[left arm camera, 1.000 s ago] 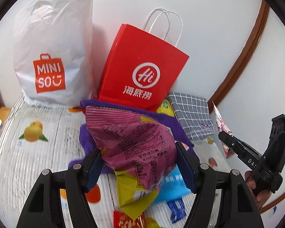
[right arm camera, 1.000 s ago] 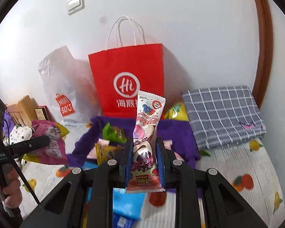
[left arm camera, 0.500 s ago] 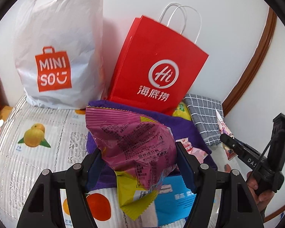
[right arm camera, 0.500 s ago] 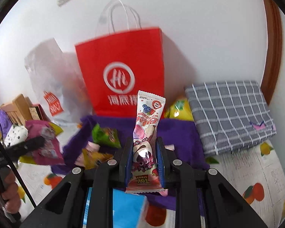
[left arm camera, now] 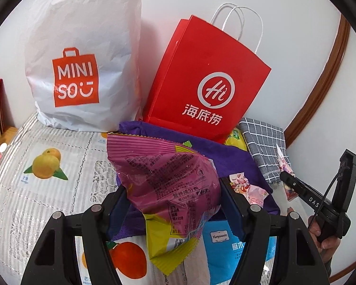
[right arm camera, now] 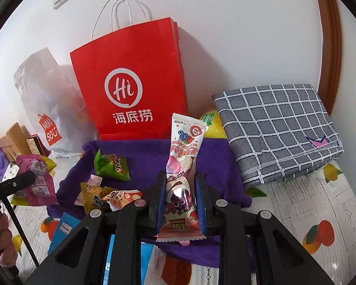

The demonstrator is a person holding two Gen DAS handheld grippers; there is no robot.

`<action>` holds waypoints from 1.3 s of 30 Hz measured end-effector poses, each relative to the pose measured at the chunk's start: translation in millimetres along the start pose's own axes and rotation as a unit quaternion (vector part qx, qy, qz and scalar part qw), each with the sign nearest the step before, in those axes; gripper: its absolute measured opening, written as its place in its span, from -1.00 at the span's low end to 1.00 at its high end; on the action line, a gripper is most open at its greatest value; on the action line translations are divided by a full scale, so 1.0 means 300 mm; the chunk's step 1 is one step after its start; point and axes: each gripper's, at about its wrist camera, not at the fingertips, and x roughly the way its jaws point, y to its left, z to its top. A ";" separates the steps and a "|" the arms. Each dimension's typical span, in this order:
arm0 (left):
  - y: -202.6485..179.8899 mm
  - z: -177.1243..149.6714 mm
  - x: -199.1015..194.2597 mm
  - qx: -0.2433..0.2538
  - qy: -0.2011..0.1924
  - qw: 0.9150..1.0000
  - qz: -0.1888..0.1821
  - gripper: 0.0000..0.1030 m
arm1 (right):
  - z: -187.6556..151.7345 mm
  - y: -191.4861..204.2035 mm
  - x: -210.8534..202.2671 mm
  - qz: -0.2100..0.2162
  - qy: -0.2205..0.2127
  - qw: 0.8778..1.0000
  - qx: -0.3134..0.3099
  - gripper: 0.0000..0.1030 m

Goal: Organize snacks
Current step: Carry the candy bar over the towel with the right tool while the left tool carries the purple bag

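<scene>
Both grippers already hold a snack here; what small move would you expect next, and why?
Probably lift the left gripper up toward the red paper bag's open top. It is shut on the magenta snack bag, and that bag stands upright just behind it. The right gripper, shut on the Toy Story snack packet, would likely follow.

Bright even daylight, soft shadows behind the bags on the wall, sharp focus, strong fisheye curvature, dark corners

you see a red paper bag (right arm camera: 135, 80), a white plastic bag (left arm camera: 83, 54) with an orange logo, a purple cloth (right arm camera: 140, 156), a grey checked cloth (right arm camera: 277, 123), and a fruit-printed tablecloth (left arm camera: 47, 161).
</scene>
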 end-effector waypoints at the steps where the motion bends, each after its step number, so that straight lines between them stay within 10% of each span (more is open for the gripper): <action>1: 0.002 -0.002 0.005 -0.002 0.002 1.000 0.000 0.34 | -0.001 -0.001 0.002 -0.004 -0.003 1.000 -0.002 -0.56; 39: -0.002 -0.006 0.013 0.000 0.013 1.000 -0.005 0.34 | -0.066 -0.012 0.188 -0.001 0.072 0.997 0.005 -0.39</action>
